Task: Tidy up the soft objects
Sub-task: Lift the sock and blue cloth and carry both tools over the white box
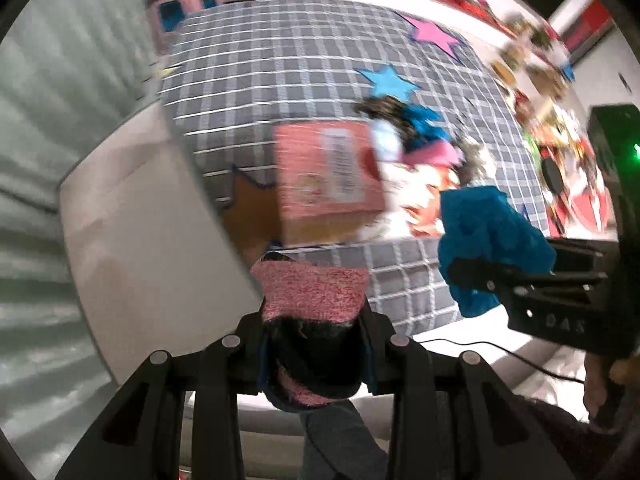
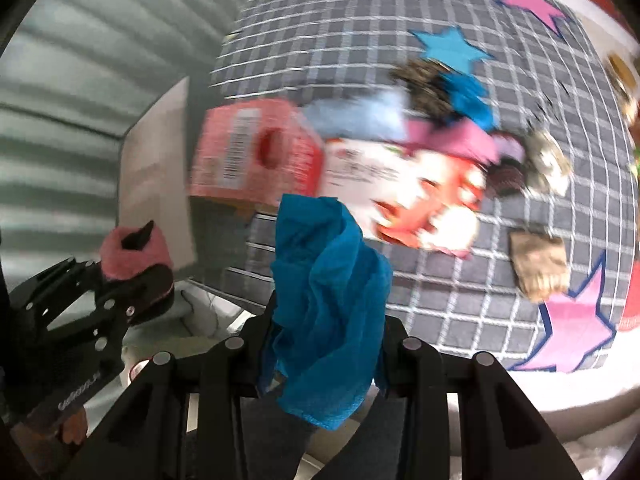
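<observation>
Pink speckled knit with a dark cuff, a soft sock, is sitting pinched between the jaws of the left gripper, its pink end poking forward past the fingertips and its dark end bunching back toward the camera. Beside it, the right gripper is clamping a crumpled bright blue cloth; the fabric is rising above the jaws and also spilling down below them. Both tools are hanging in the air side by side, near each other but apart, in front of a grey quilt with a white grid and star patches. On that quilt a pink cardboard box with a round red hole is lying on its side, just beside a white and red printed carton. A blurred heap of other soft things, light blue, pink, dark and turquoise, is piling against and behind the carton. A small tan cloth piece is resting on the quilt, off to the right of it.
</observation>
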The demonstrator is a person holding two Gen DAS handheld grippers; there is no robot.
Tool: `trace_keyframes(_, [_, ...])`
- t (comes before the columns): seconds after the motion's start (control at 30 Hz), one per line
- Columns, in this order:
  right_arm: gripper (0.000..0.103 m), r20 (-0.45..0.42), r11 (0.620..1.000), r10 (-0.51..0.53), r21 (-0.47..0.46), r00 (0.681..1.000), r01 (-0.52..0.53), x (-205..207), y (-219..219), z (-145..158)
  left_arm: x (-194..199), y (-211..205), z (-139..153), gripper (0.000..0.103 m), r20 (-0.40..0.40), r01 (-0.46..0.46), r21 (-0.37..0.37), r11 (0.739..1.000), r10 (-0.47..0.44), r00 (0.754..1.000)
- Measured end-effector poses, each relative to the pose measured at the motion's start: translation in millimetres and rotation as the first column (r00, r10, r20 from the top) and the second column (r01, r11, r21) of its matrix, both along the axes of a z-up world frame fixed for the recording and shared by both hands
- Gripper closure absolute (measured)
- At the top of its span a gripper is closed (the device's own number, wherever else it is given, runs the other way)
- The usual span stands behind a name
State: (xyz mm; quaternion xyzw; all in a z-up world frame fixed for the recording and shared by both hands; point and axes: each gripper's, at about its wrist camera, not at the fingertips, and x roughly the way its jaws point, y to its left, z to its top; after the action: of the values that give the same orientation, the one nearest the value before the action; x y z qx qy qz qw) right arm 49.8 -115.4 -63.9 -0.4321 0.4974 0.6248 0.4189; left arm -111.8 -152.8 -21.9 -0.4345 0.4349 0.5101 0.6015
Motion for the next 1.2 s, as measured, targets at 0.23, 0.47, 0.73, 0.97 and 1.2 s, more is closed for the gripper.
trace_keyframes(0.23, [0.063,0.03,0.989,0.143,0.035,0.989,-0.144,-70.7,11.4,17.0,-78.6,-22.0,36.3,0.066,-0.056,-0.192,0.058,0.98,0.195,0.979])
trace_keyframes(0.47, [0.063,0.053,0.962,0.271,0.032,0.961,-0.272,-131.6,19.3,16.1,-151.1,-55.8,58.3,0.066,-0.075,-0.344,0.046,0.938,0.347,0.935])
trace_keyframes(0.73, [0.063,0.051,0.935,0.354,0.002,0.934,-0.355,-186.8,24.1,1.7,-198.6,-95.8,84.5,0.066,-0.105,-0.448,0.001,0.894,0.446,0.889])
trace_keyframes(0.97, [0.063,0.063,0.921,0.389,-0.026,0.919,-0.388,-216.3,25.4,-13.8,-204.1,-108.6,116.0,0.066,-0.128,-0.46,-0.028,0.887,0.454,0.882])
trace_keyframes(1.2, [0.063,0.068,0.914,0.406,-0.047,0.911,-0.403,-227.0,25.5,-22.4,-194.7,-102.9,139.2,0.066,-0.146,-0.468,-0.058,0.882,0.456,0.878])
